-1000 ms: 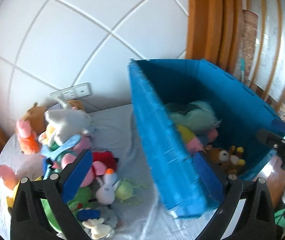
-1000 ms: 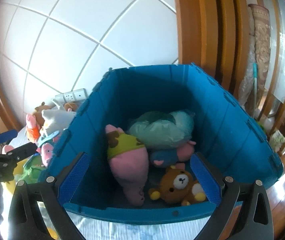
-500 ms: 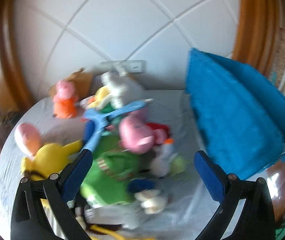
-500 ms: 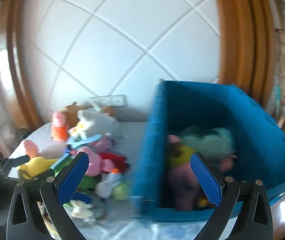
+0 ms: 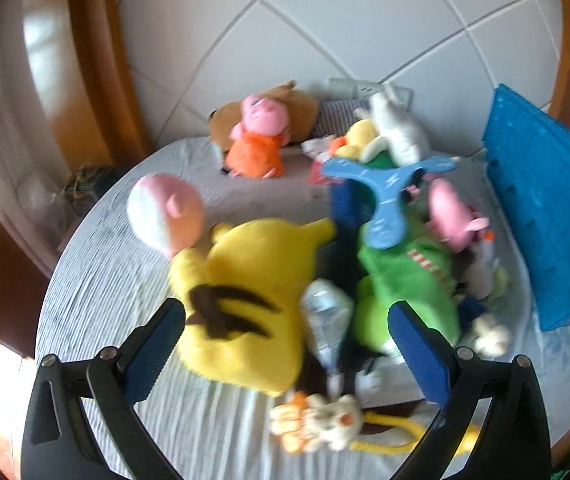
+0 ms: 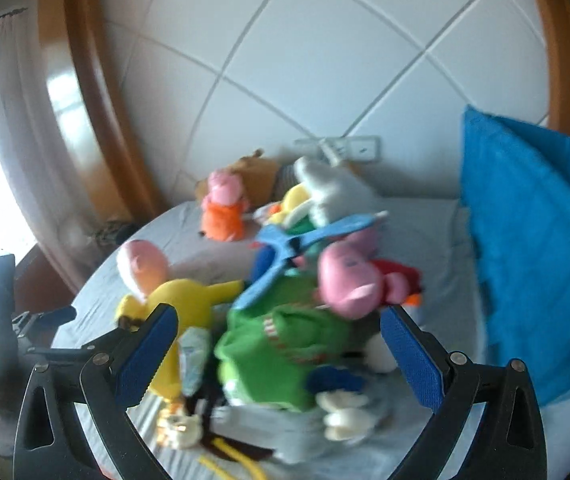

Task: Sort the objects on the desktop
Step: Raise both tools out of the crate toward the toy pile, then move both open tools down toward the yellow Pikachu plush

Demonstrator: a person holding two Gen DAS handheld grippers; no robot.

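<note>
- Our left gripper (image 5: pixel 285 344) has its blue-padded fingers (image 5: pixel 157 348) spread wide and holds nothing; between them, in the left wrist view, we see the soft yellow plush with dark brown stripes (image 5: pixel 245 292).
- Our right gripper (image 6: pixel 277 352) is also wide apart and empty, its blue pads (image 6: pixel 409 356) framing the green plush toy with a red-and-white striped trim (image 6: pixel 285 352).
- We take the yellow plush as our landmark. Touching its right side lies a crumpled clear plastic bottle (image 5: pixel 325 324), and beyond that the green toy.
- Above the green toy rests a blue three-armed plastic flyer (image 5: pixel 385 188), with a pink pig plush (image 5: pixel 453 216) just beside it.
- Touching the yellow plush's upper left is a pink-and-white round plush (image 5: pixel 161 212); farther behind sits a pink plush in an orange dress (image 5: pixel 257 140).
- In front of the yellow plush, nearest us, lies a small cream-and-orange plush (image 5: pixel 317 424).
- Well to the right of the landmark stands the blue ribbed plastic bin (image 5: pixel 545 220) on the grey striped tablecloth (image 5: pixel 97 280).
- We judge the sorting far from finished: the heap of toys is outside the bin, and neither gripper has picked one. What the bin holds we cannot tell from here.
</note>
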